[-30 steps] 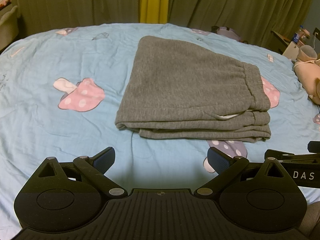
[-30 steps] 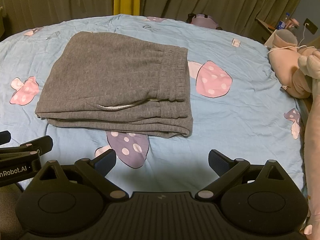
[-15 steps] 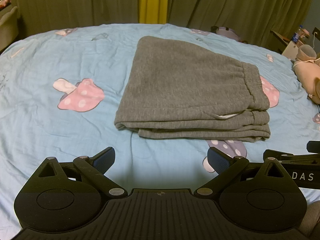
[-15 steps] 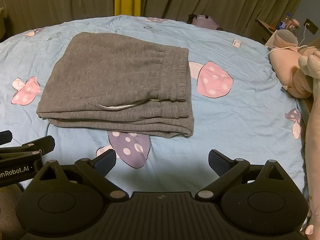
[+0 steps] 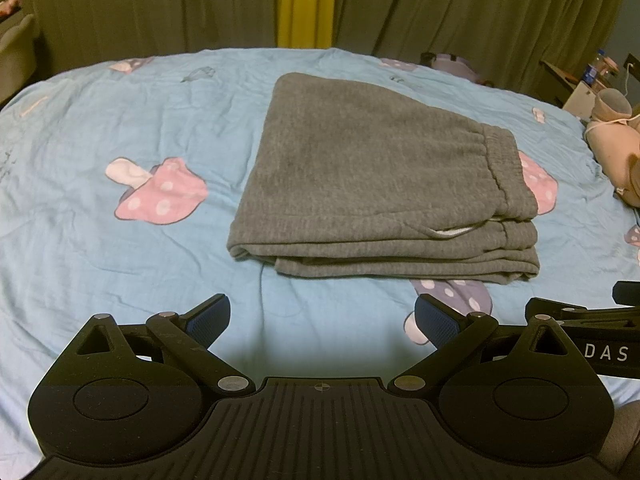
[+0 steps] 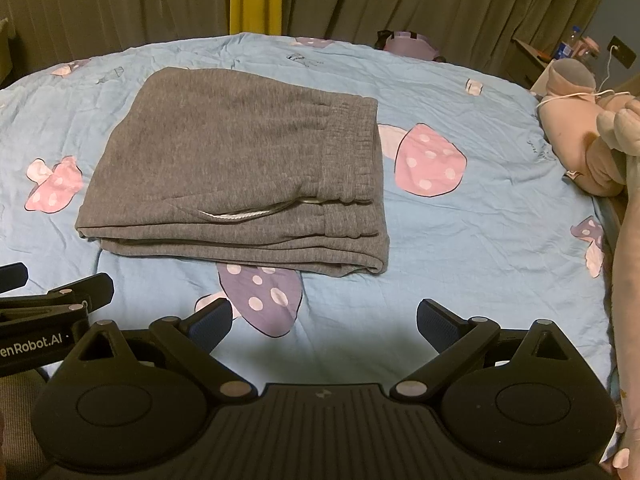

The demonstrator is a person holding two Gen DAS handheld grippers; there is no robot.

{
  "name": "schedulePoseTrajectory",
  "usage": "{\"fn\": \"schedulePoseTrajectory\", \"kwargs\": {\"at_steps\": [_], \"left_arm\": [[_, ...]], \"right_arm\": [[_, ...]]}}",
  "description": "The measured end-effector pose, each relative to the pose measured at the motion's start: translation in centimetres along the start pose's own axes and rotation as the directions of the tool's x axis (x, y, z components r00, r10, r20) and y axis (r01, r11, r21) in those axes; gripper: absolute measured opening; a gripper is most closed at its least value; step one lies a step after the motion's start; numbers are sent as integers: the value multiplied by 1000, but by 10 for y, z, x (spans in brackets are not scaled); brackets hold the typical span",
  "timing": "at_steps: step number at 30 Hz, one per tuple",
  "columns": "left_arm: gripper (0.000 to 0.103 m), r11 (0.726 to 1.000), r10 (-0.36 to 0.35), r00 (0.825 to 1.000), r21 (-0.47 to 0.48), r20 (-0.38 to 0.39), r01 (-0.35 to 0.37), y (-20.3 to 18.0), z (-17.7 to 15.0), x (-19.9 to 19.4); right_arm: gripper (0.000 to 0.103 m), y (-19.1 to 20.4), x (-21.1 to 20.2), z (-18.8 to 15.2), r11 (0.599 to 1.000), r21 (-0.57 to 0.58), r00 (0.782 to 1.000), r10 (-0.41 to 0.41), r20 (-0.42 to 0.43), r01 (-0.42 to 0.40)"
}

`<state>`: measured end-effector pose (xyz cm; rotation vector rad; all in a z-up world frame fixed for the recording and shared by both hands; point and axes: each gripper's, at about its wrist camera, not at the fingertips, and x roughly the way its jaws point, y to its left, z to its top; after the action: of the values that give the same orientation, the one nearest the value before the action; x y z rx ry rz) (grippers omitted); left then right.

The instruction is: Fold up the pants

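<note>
From my left wrist camera, my left gripper [image 5: 322,316] hangs low over the bed with its two blue-padded fingers [image 5: 210,316] spread wide apart and nothing between them. Ahead of it the grey fleece pants [image 5: 376,184] lie folded into a thick rectangular stack on the light blue bedsheet printed with mushrooms [image 5: 100,240], well clear of my fingertips. The elastic waistband [image 5: 506,172] runs along the stack's right side, and a sliver of white pocket lining [image 5: 452,232] peeks out near the front edge. A pink spotted mushroom print [image 5: 162,192] sits to the left of the stack, and a purple one [image 5: 456,292] pokes out from under its near edge. The black body of my other tool shows at the right edge, marked with white letters. Olive-green curtains with a yellow strip [image 5: 304,4] hang behind the bed.

From my right wrist camera, my right gripper [image 6: 324,320] is likewise wide open and empty, held above the sheet short of the pants [image 6: 240,160]. Here the stack lies ahead and to the left, waistband [image 6: 356,152] facing right, the layered folds visible along the near edge. A pink plush toy [image 6: 580,140] rests at the bed's right edge, and part of my left gripper [image 6: 52,308] shows at the left.
</note>
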<state>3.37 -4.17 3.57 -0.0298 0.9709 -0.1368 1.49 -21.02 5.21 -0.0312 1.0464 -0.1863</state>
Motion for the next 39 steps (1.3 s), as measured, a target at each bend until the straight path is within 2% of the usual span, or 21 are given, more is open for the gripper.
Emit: {"fn": "schedulePoseTrajectory", "kwargs": {"at_steps": [39], "left_arm": [[101, 1000, 2, 1000, 9, 9, -2, -3, -2, -2]], "right_arm": [[99, -1, -1, -2, 1000, 12, 1000, 8, 7, -8]]}}
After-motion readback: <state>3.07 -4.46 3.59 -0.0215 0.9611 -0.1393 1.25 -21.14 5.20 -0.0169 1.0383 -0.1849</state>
